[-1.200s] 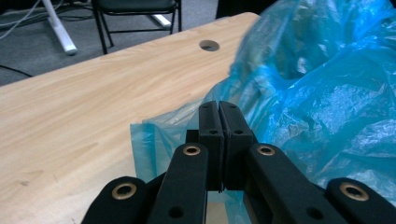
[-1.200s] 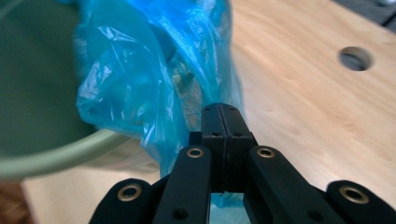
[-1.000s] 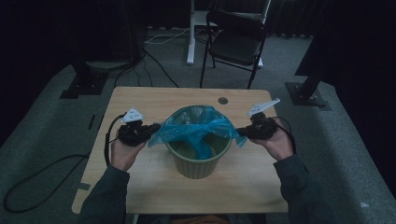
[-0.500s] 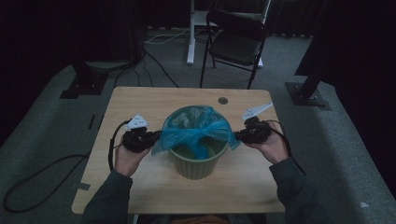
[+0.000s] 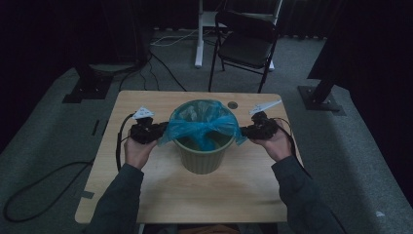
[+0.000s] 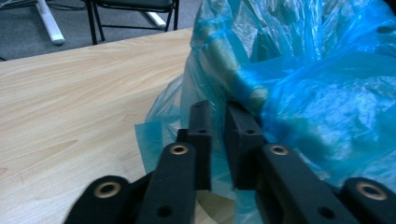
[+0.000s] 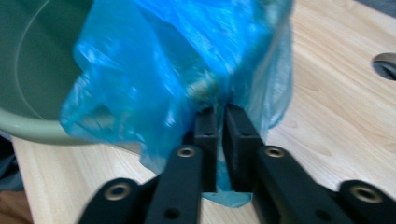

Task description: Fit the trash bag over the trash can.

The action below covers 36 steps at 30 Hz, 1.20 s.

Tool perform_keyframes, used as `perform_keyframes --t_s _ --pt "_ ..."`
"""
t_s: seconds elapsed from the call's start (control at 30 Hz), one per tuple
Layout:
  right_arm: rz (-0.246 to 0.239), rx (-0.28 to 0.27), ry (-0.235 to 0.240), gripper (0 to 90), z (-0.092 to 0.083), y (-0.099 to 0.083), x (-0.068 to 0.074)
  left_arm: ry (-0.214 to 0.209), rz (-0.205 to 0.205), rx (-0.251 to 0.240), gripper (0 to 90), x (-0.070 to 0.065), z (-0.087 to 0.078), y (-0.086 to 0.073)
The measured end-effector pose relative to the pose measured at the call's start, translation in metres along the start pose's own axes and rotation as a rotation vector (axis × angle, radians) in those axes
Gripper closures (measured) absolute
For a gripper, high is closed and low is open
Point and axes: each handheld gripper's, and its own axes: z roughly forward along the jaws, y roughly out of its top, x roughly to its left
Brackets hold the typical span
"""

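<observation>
A pale green bin (image 5: 200, 156) stands mid-table, lined with a blue plastic bag (image 5: 195, 127) whose edge is folded out over the rim. My left gripper (image 5: 158, 131) is at the bin's left side and my right gripper (image 5: 245, 130) at its right. In the left gripper view the jaws (image 6: 218, 112) have just been opening; a narrow gap shows between them with bag film (image 6: 327, 102) lying in it. The right gripper (image 7: 219, 114) has also just been opening, with a thin gap and a fold of the bag (image 7: 163, 56) in it, beside the bin wall (image 7: 37, 70).
The wooden table (image 5: 195, 195) has a round cable hole (image 5: 233, 105) behind the bin. A black folding chair (image 5: 246, 46) and a white desk leg (image 5: 198, 34) stand beyond the far edge. Cables trail on the floor at left.
Both hands have come in closer to the bin's sides, and the bag's edge sits lower over the rim. The jaws of both grippers have parted a little.
</observation>
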Motion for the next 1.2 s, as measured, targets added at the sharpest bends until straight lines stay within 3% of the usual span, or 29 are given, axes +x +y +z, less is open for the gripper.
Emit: perform_keyframes --t_s 0.2,0.37,0.53,0.83,1.2 --pt "0.006 -0.027 -0.047 69.1 -0.016 -0.001 -0.001 0.013 -0.016 -0.035 72.6 0.005 -0.016 0.001" --pt "0.019 -0.075 -0.07 67.3 -0.031 0.001 -0.002 0.019 -0.013 -0.064 68.9 0.006 -0.03 0.005" --pt "0.023 -0.127 -0.053 66.1 -0.04 0.005 0.001 0.007 -0.009 -0.078 67.1 0.003 -0.035 0.008" --pt "-0.009 -0.15 -0.015 65.4 -0.036 0.014 0.016 -0.024 0.022 -0.087 66.0 -0.008 -0.039 0.013" --pt "-0.013 -0.137 -0.004 62.7 -0.026 0.012 0.018 -0.037 0.032 -0.084 64.4 -0.012 -0.038 0.012"
